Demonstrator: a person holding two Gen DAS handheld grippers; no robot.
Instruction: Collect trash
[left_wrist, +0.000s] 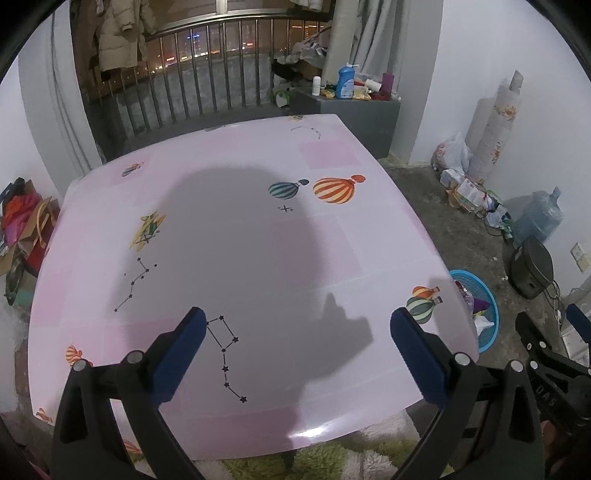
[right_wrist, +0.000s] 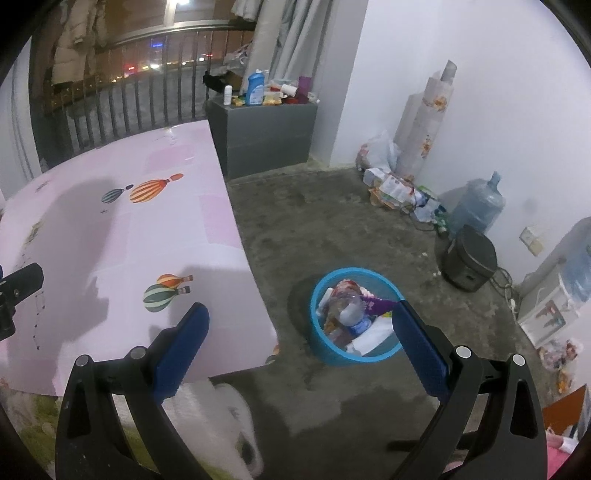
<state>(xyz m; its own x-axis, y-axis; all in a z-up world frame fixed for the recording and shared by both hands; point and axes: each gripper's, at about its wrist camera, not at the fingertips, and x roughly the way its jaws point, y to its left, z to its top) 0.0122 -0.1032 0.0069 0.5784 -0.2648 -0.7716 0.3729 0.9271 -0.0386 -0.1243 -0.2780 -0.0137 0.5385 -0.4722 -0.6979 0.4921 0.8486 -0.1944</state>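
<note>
A blue round trash basket (right_wrist: 318, 334) stands on the concrete floor just right of the table, holding a clear plastic bottle (right_wrist: 351, 308), wrappers and paper. My right gripper (right_wrist: 300, 314) hangs open above and in front of it, nothing between its blue pads. In the left wrist view the same basket (left_wrist: 488, 332) shows past the table's right edge. My left gripper (left_wrist: 297, 319) is open over the near part of the pink table (left_wrist: 229, 236), empty. The other gripper's black body (left_wrist: 554, 365) sits at the right.
A grey cabinet (right_wrist: 266, 136) with bottles stands behind the table. Bags and rolled sheets (right_wrist: 424, 122) lean in the far corner, with a water jug (right_wrist: 480, 206) and a black appliance (right_wrist: 469, 258). A railing (left_wrist: 192, 96) runs behind. A fluffy rug (right_wrist: 221, 424) lies underfoot.
</note>
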